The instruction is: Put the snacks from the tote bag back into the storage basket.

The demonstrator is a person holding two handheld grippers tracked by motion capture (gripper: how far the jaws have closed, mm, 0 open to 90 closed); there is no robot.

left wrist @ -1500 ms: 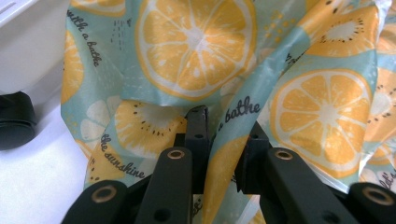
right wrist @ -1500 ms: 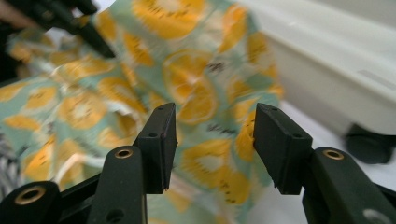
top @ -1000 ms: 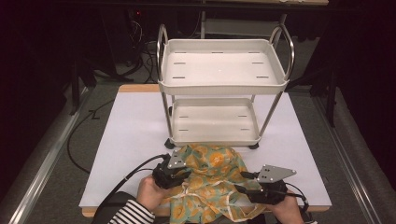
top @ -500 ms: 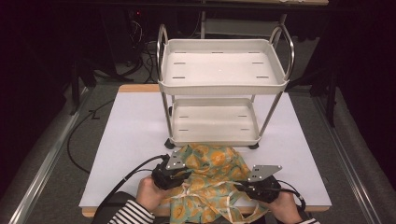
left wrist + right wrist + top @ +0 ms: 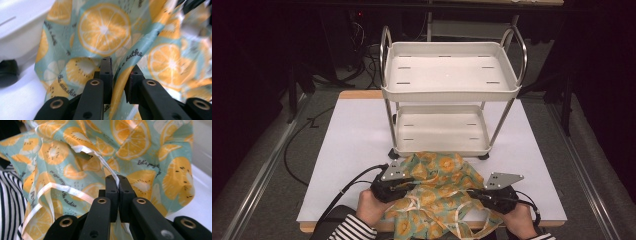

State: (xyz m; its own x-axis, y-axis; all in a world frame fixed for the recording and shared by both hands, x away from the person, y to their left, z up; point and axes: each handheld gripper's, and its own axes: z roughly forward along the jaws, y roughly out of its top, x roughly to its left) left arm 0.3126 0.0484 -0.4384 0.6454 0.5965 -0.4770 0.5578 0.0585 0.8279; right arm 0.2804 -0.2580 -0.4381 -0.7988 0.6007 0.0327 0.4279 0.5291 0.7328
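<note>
Surface: a white table [image 5: 362, 150] in a dark room, a grey floor around it.
Right gripper [image 5: 483, 194]: its jaws have just been closing — now pressed together on the white-trimmed edge of the cloth [image 5: 150, 157], which runs up out of the clamp.
Left gripper [image 5: 408, 185]: jaws a little apart, with a fold of the cloth between them; whether the pads press on it I cannot tell.
Cloth [image 5: 439, 192]: teal with an orange-slice print, rumpled at the near edge of the table between both grippers — long axis roughly near to far, its far end touching the foot of the cart.
Cart [image 5: 449, 87]: white, two trays, behind the cloth.
</note>
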